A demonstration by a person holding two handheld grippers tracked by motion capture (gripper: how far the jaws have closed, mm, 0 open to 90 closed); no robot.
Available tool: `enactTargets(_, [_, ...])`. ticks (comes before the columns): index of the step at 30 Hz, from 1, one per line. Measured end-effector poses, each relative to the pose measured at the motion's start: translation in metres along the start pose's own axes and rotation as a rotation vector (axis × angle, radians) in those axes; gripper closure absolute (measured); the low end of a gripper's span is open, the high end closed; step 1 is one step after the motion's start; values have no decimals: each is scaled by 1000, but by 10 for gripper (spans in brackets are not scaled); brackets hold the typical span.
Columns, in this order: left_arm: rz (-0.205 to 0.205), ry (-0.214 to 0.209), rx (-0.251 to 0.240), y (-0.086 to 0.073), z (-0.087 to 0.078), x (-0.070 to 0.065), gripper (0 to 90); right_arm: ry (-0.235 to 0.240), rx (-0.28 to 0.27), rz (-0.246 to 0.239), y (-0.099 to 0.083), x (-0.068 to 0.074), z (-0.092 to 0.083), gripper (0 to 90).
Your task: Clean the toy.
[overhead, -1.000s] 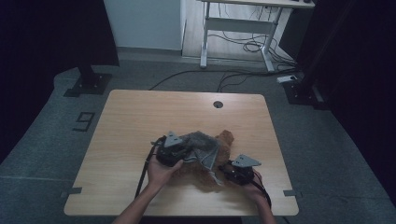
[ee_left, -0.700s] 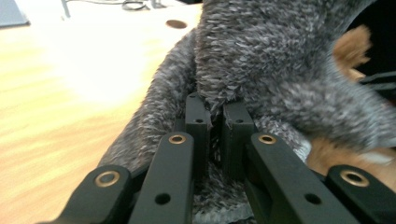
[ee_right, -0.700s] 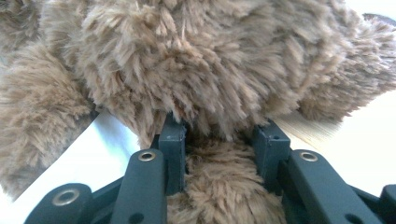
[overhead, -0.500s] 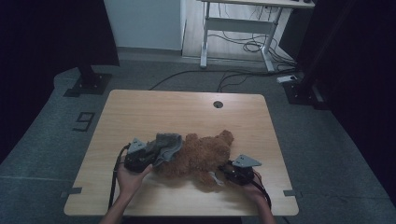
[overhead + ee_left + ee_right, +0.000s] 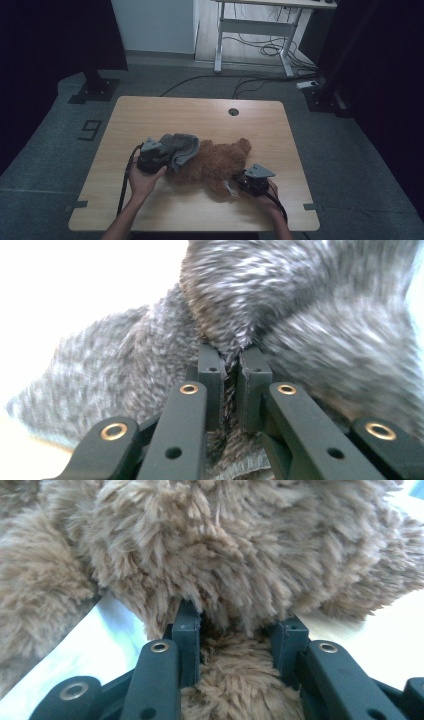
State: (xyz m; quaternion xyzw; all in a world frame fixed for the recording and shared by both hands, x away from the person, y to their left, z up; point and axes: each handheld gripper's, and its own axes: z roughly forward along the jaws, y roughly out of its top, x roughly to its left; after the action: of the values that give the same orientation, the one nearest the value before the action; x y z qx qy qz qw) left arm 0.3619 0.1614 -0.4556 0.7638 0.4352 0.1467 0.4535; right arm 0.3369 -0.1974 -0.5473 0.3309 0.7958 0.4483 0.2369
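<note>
While a person's two forearms reach in from the near edge of a light wooden table, a brown plush teddy bear lies on its side close to the middle of the table's near half. Everything else is placed relative to that bear. At the bear's left end, the left gripper has its jaws nearly together, pinching a fold of grey knitted cloth; this cloth is draped over the gripper and touches the bear's left end. In the left gripper view, the same grey cloth is bunched between the two black jaws and rises above them, slightly blurred. At the bear's lower right, the right gripper has its jaws clamped on a tuft of the bear's fur, set wider apart than the left pair. In the right gripper view, the brown fur bulges between and above the jaws, with the pale tabletop showing on either side. Beyond the bear, near the table's far edge, is a small round cable hole.
</note>
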Motion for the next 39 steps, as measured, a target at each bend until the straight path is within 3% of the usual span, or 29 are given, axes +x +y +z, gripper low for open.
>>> enactTargets(5, [50,-16,15,27,20,-20,822,-2,-7,2,1,-3,3,631])
enactTargets(11, [35,-19,57,31,48,-23,823,-19,-15,21,1,-8,5,627])
enactTargets(15, [48,-11,70,19,51,-25,834,-25,-15,31,2,-9,7,627])
enactTargets(20, [74,-15,31,-3,44,-32,840,-28,-10,21,1,-6,4,572])
enactTargets(22, [103,-20,18,-15,40,-37,843,-13,-9,28,0,-6,1,530])
enactTargets(26, [152,-7,-22,-32,34,-46,849,16,-10,67,-4,-10,-8,358])
enactTargets(31, [149,-20,-40,-38,29,-49,851,80,-7,138,-4,-20,-25,231])
enactTargets(33, [151,-22,-45,-40,29,-50,851,97,-30,168,-1,-22,-32,214])
enactTargets(37, [151,-24,-54,-42,28,-51,851,121,-126,220,14,-30,-50,180])
enactTargets(39, [146,-29,-58,-44,27,-51,851,122,-132,225,28,-33,-54,173])
